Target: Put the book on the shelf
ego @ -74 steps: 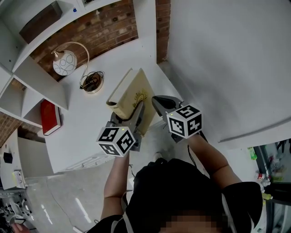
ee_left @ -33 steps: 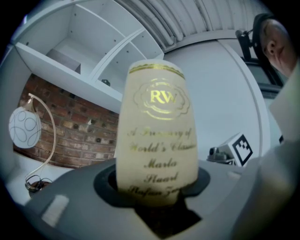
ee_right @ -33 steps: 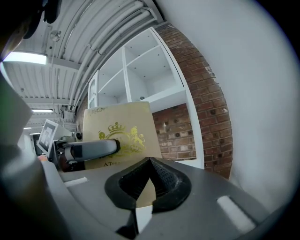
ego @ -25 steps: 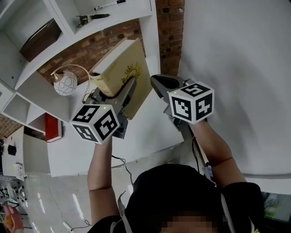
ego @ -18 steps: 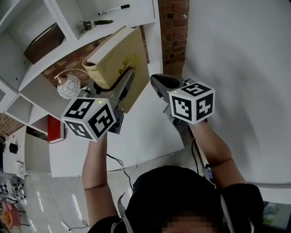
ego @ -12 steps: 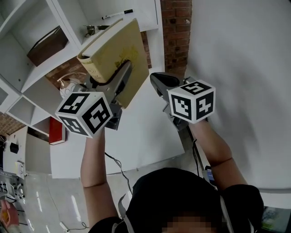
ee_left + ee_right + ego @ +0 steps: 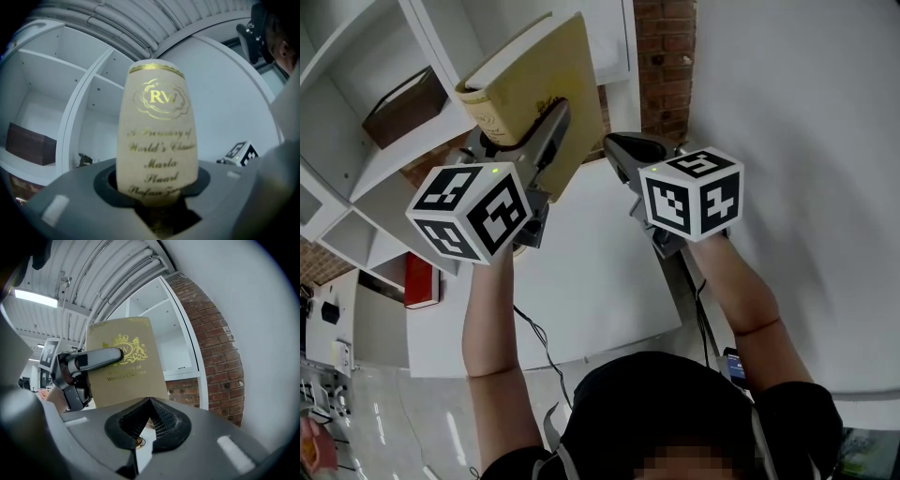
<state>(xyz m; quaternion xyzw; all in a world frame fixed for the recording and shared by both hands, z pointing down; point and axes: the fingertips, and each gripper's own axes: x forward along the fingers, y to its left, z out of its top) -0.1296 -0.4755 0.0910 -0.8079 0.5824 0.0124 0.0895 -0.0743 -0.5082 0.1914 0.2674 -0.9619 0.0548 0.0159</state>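
A tan hardback book with gold lettering is held up in front of the white shelf unit. My left gripper is shut on it, one finger lying across the cover. In the left gripper view the book's spine stands upright between the jaws of the left gripper, with shelf compartments behind it. My right gripper hovers just right of the book, shut and empty. From the right gripper, the book's cover shows with the left gripper's finger across it.
A brown box sits in a shelf compartment at the left. A red book lies in a lower compartment. Below are the white table, a brick wall behind it, and a white wall at the right.
The book has left the table, gripped by the left gripper, and has risen to shelf height. The right gripper has also risen beside it.
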